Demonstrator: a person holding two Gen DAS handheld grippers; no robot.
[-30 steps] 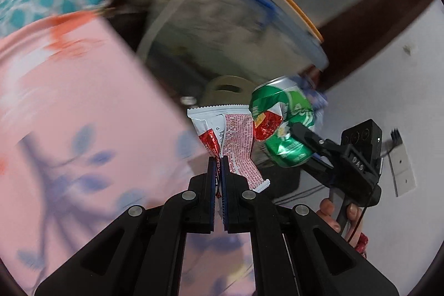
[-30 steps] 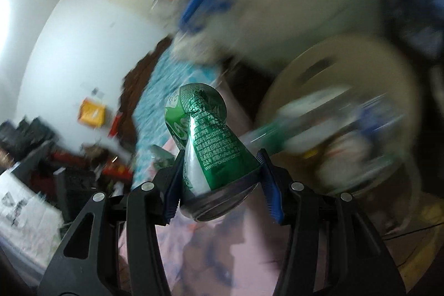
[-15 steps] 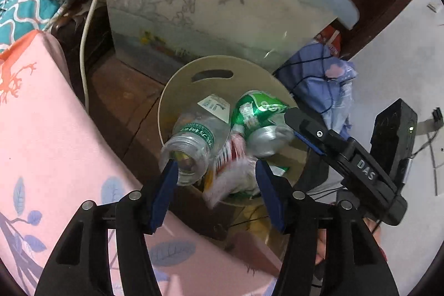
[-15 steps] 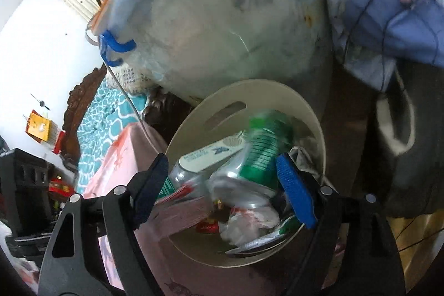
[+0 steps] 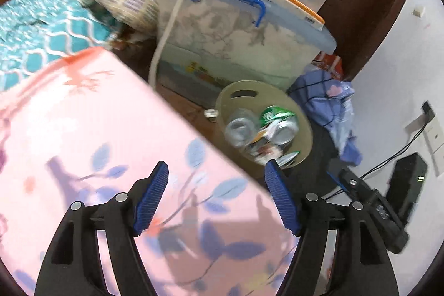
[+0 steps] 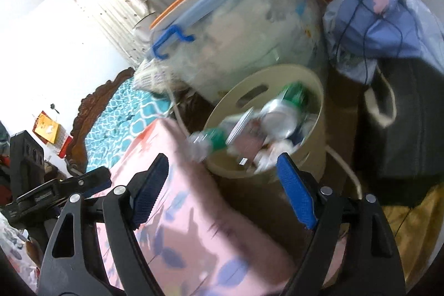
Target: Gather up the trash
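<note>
Your green can [image 5: 279,121] lies in the bin [image 5: 305,129], base toward you, long axis toward 11 o'clock. Both sets of fingers [image 5: 151,194] gape empty, the left having just opened; the pink bedding [image 5: 97,129] crowds the bin's 8 o'clock side.

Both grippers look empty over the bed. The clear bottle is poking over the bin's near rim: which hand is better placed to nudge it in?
Probably right. The right gripper is open, with the clear bottle just ahead. The left gripper sees the bin farther off.
</note>
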